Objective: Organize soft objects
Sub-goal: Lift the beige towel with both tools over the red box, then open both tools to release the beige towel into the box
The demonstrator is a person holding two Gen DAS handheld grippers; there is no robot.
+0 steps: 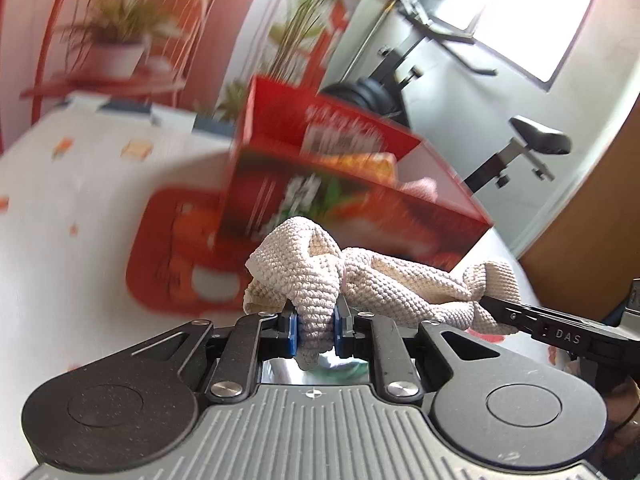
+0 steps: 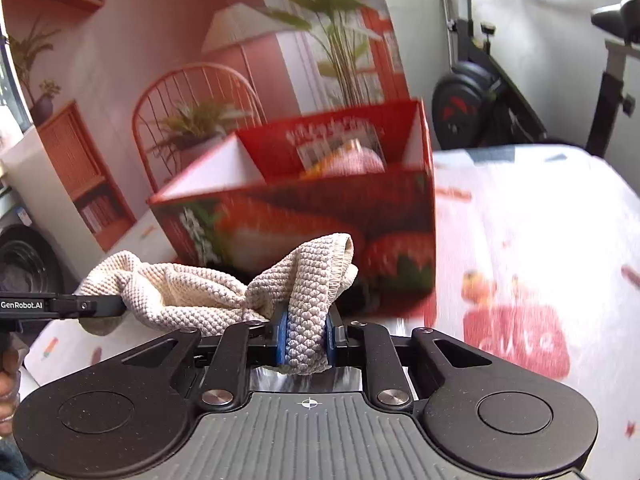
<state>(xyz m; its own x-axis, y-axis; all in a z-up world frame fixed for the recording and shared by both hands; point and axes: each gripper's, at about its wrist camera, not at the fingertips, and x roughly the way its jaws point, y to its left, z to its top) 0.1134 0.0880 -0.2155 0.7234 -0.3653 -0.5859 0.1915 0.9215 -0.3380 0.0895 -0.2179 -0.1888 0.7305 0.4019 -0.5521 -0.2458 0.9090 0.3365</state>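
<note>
A cream knitted cloth (image 1: 360, 284) hangs between both grippers above the table. My left gripper (image 1: 316, 330) is shut on one end of it. My right gripper (image 2: 306, 338) is shut on the other end (image 2: 308, 280). Each gripper's fingers show at the side of the other view: the right one (image 1: 532, 320) and the left one (image 2: 80, 305). Beyond the cloth stands an open red box (image 1: 340, 196) printed with strawberries, also in the right wrist view (image 2: 320, 216). A pink soft item (image 2: 354, 164) and something orange lie inside it.
The table has a white cloth (image 2: 540, 220) with red prints. A red mat (image 1: 172, 256) lies by the box. A printed backdrop of a chair and plants (image 2: 200, 100) stands behind. An exercise bike (image 2: 500, 72) stands beyond the table's far edge.
</note>
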